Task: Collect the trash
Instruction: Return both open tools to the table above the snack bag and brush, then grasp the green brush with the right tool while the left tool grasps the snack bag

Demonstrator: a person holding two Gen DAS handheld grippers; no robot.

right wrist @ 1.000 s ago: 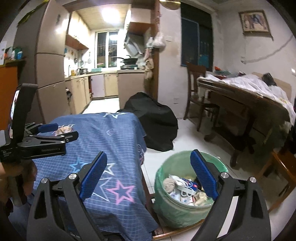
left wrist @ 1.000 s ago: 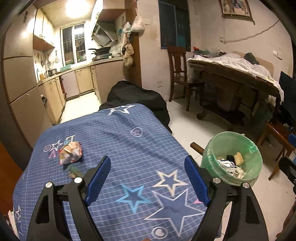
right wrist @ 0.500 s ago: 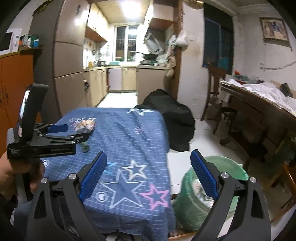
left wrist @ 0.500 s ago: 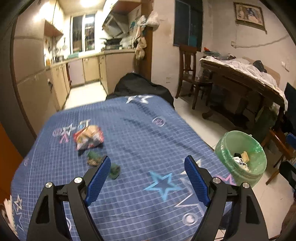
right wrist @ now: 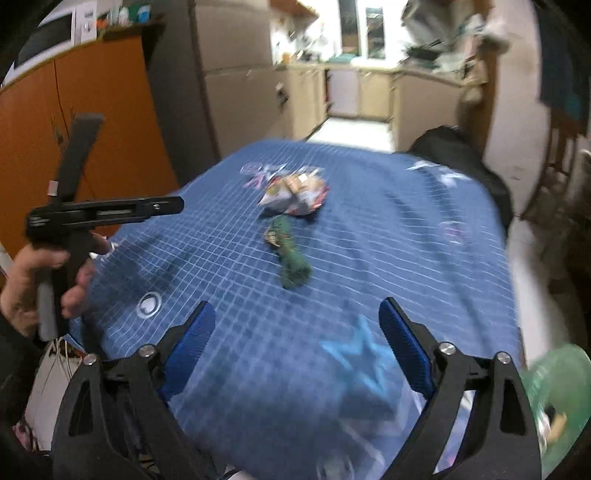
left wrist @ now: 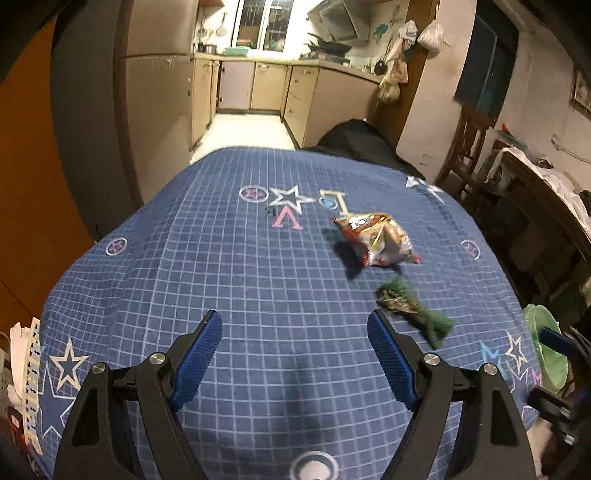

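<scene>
Hovering both spread, empty tools, left tool (left wrist: 294, 356) and right tool (right wrist: 297, 345), toward light, crinkly snack wrapper (left wrist: 375, 239) mid-frame, judging its crumpled edge the best pinch point.

Dim, warm indoor light; the kitchen window (left wrist: 258, 22) glows brightest. Right view smears with motion blur, left view is sharper. Edges bend and darken. Wrappers (left wrist: 376, 240) cast soft shadows.
</scene>
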